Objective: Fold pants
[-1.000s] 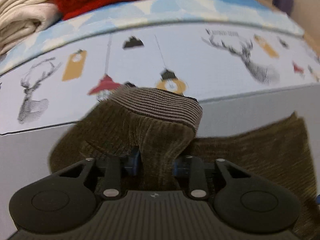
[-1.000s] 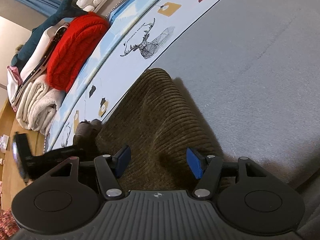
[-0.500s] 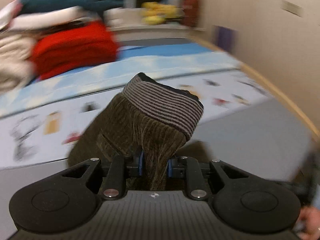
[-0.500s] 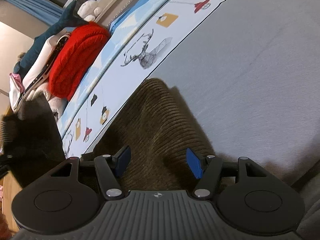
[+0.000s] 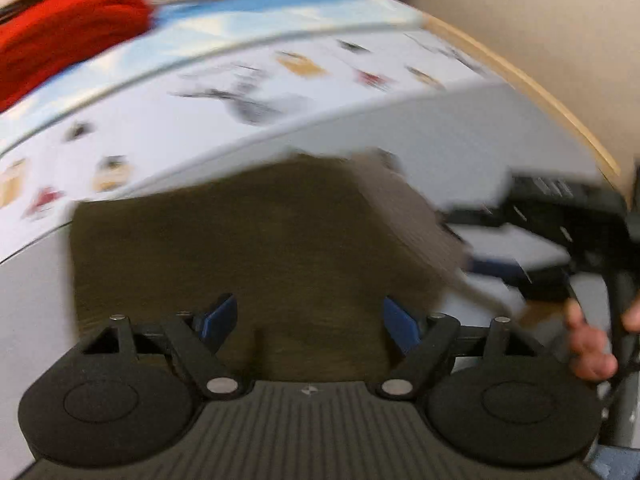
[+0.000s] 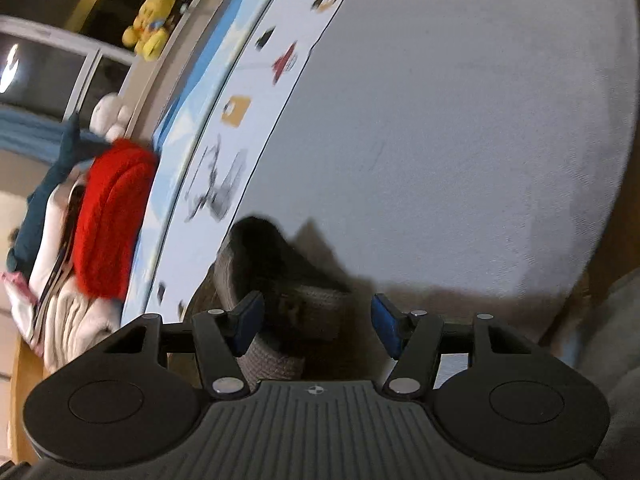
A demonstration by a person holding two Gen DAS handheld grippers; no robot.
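The brown corduroy pants point(image 5: 248, 236) lie folded on the grey bed cover point(image 5: 460, 132), just near of the printed band of deer and lanterns point(image 5: 256, 96), with the striped ribbed waistband point(image 5: 408, 216) at their right side. The left gripper point(image 5: 308, 320) hangs over the near part of the pants; its jaws have just been opening and now stand wide, the blue pads point(image 5: 218, 318) clear of the cloth, though the fabric lies below and between them. In the right wrist view the right gripper point(image 6: 316, 326) stands about half open over the waistband point(image 6: 276, 288), and its blue pads point(image 6: 248, 320) grip nothing. At the right edge of the left wrist view a hand point(image 5: 592, 344) holds a dark handle. Far left, a red knit point(image 6: 108, 220) sits in a stack of folded clothes, and a yellow plush toy point(image 6: 150, 26) sits on the far ledge.
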